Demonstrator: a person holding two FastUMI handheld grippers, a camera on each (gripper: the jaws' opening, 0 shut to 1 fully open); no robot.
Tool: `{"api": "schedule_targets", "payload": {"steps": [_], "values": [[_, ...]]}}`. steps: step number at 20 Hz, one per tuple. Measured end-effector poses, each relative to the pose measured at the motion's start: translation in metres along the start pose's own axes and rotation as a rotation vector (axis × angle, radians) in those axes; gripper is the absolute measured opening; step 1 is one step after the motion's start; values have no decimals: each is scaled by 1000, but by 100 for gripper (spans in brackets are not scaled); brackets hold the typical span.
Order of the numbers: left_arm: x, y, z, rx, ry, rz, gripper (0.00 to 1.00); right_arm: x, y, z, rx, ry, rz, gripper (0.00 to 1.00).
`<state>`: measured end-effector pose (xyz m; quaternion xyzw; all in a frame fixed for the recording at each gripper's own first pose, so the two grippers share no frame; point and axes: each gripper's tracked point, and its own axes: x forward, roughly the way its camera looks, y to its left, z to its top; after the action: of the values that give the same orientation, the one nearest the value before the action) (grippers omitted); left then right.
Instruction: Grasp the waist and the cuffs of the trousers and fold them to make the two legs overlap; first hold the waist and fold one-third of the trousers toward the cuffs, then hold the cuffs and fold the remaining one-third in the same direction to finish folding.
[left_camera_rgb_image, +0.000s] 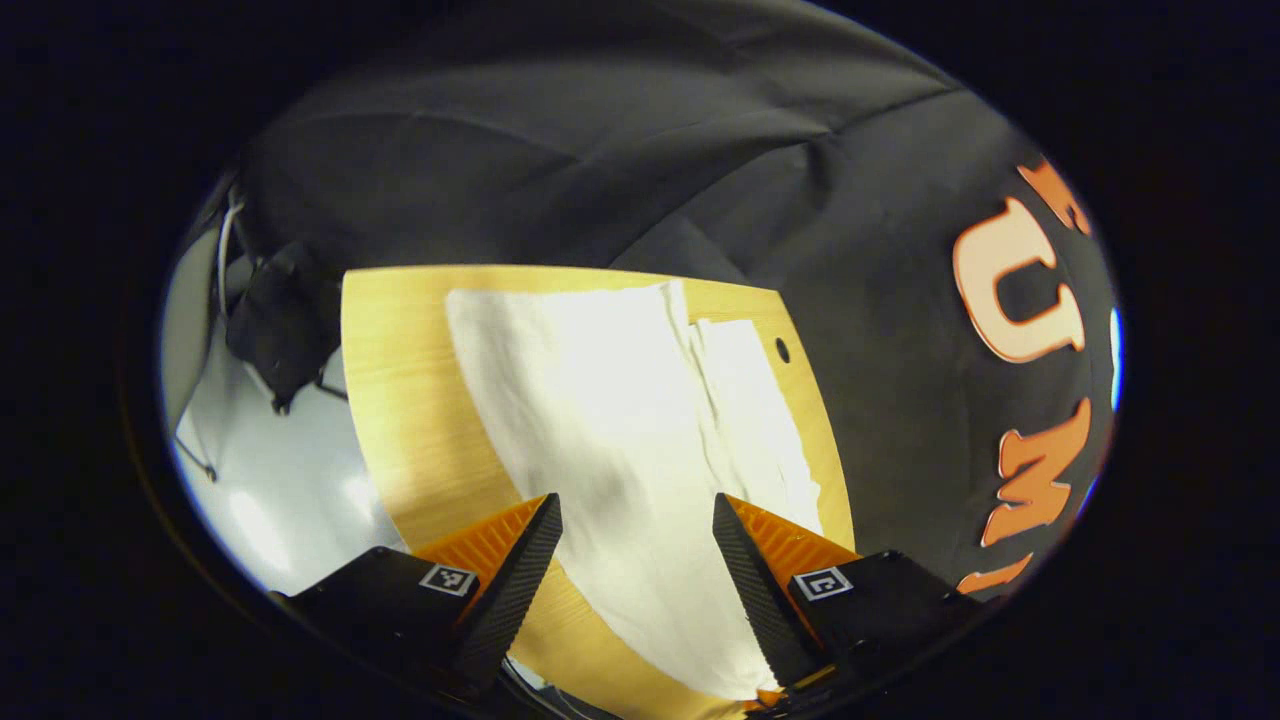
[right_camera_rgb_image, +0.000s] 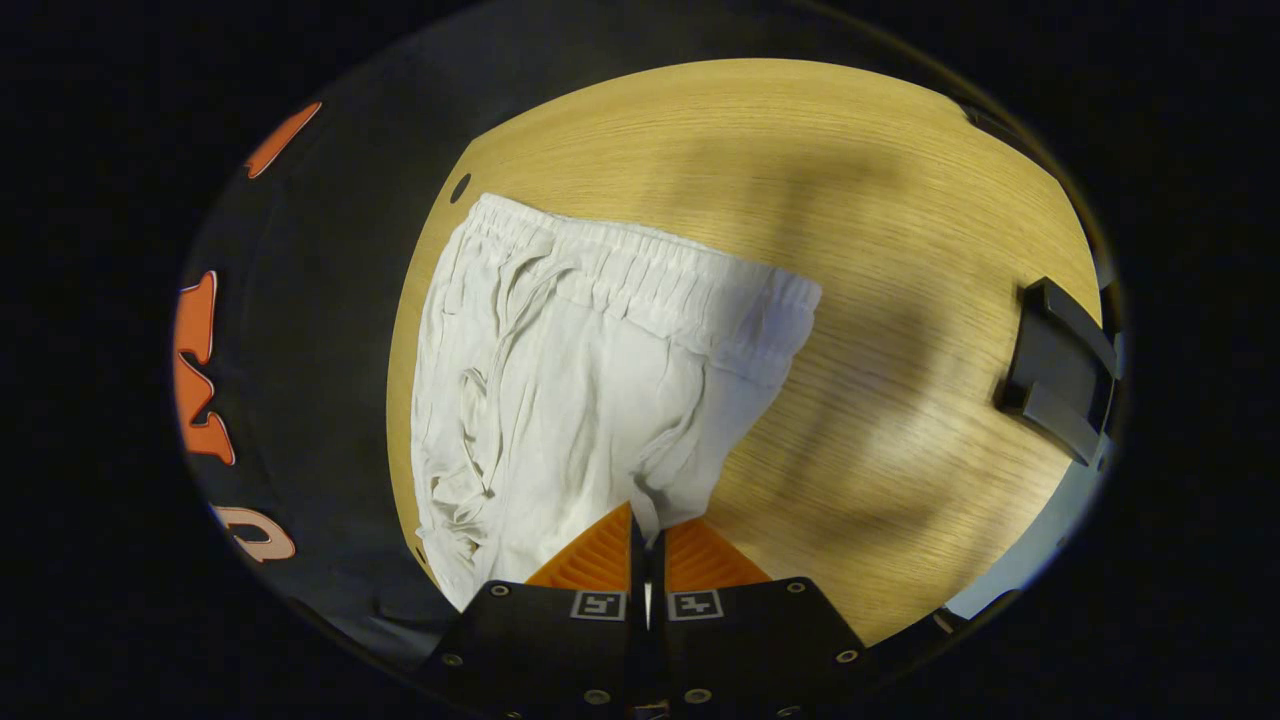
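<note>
Right gripper view: right hand-held gripper (right_camera_rgb_image: 646, 535) clamped on trousers (right_camera_rgb_image: 590, 370) edge; left hand-held gripper (left_camera_rgb_image: 637, 520) spread apart above table (left_camera_rgb_image: 420, 400).

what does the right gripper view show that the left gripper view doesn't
The right gripper view alone shows the elastic waistband with its drawstring, the right gripper with fingers together at the fabric's near edge, and a dark bracket at the table's edge.

The left gripper view alone shows the left gripper open above the cloth, a pale floor beside the table, and a dark bundle with wires.

Both share the white trousers lying on the wooden table, with the black cloth wall behind.
</note>
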<state>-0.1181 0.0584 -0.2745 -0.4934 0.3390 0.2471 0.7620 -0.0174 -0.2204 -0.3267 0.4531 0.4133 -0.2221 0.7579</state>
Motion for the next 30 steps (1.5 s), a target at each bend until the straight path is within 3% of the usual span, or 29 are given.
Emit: {"api": "schedule_targets", "payload": {"steps": [4, 5, 8, 13, 14, 18, 20, 21, 22, 25, 28, 30], "values": [[11, 18, -10, -54, 19, 55, 95, -6, -7, -1, 12, 11, -4, 1], [13, 22, -7, -56, 15, 71, 99, -6, -8, -1, 19, 11, -3, 1], [29, 36, -1, -67, 16, 114, 100, -6, -9, -2, 27, 12, -3, 1], [37, 37, 0, -107, 27, 123, 99, -7, -10, -1, 30, 13, -8, 1], [39, 37, 0, -100, 26, 128, 95, -8, -10, -1, 34, 13, -8, 1], [46, 29, 3, -77, 29, 114, 100, -7, -10, -1, 39, 14, -6, 1], [52, 26, 0, -69, 46, 111, 95, -7, -9, -1, 43, 14, -5, 1], [54, 26, -1, -73, 54, 116, 98, -7, -10, -1, 48, 15, -4, 1], [58, 22, -3, -77, 67, 101, 78, -7, -10, 0, 52, 15, -3, 1], [71, 19, -8, -71, 107, 88, 61, -8, -10, -1, 64, 13, 1, 1], [84, 18, -12, -85, 121, 120, 9, -7, -10, 0, 67, 9, 1, 1], [81, 15, -13, -60, 154, 118, 8, -8, -9, -1, 54, 9, -1, 1]]}}
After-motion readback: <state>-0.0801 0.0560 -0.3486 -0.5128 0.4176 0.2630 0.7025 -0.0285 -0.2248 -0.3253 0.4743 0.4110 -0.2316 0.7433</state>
